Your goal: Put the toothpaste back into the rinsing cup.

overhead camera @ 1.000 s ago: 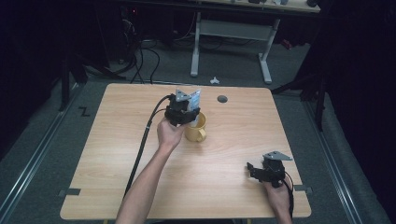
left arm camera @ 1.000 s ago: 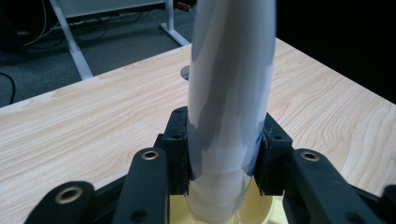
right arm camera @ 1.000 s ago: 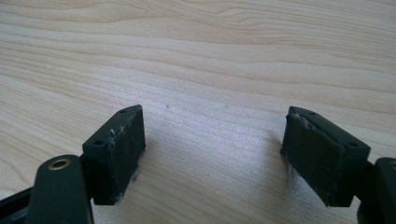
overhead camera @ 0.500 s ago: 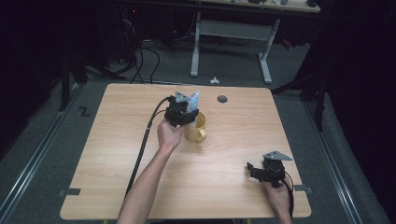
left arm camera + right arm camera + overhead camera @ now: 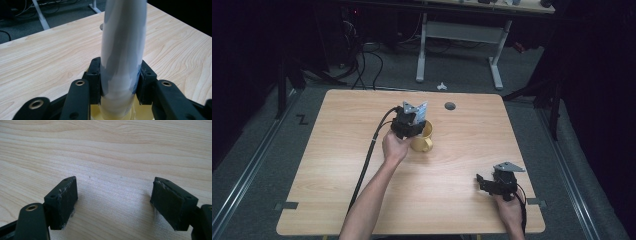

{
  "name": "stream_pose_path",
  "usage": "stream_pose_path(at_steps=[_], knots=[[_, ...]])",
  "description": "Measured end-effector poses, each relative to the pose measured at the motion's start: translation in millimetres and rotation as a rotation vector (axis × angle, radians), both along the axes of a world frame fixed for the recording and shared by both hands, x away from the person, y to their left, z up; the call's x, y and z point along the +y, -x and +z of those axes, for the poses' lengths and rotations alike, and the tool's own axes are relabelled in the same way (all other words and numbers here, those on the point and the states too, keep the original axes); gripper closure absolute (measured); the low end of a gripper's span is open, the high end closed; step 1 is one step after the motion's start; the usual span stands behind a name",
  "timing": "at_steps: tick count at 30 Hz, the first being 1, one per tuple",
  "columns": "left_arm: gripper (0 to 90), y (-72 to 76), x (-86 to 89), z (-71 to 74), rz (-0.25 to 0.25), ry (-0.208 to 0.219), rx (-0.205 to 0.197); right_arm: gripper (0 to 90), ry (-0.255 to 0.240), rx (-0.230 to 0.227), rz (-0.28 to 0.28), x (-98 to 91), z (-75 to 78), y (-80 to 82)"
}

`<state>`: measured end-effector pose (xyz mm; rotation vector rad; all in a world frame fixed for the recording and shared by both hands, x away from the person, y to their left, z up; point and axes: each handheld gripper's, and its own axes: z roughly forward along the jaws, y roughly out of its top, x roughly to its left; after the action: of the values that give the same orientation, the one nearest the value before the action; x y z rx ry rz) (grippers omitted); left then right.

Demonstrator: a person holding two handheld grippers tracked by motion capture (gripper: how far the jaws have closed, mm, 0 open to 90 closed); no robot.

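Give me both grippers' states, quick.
Left gripper: shut on a white tube, above the yellow mug.
Right gripper: open, holding nothing.

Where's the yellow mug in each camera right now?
High view: yellow mug sits mid-table, just right of the left gripper.
Left gripper view: its rim peeks at the bottom edge, under the held pale tube.
Right gripper view: not in it.
Shared landmark: the wooden table.
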<state>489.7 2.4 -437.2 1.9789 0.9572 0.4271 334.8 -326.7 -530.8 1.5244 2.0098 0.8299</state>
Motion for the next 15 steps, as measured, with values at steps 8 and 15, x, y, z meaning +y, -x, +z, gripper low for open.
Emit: stream_pose_path(at_steps=[8, 15], knots=[[62.5, -0.1, -2.2, -8.9, 0.007, -0.011, 0.015, 21.4, 0.0, 0.0, 0.0, 0.0, 0.0, 0.0], [62.4, 0.3, -2.3, -13.3, 0.011, -0.02, 0.019, 21.4, 0.0, 0.0, 0.001, 0.1, 0.0, 0.0]])
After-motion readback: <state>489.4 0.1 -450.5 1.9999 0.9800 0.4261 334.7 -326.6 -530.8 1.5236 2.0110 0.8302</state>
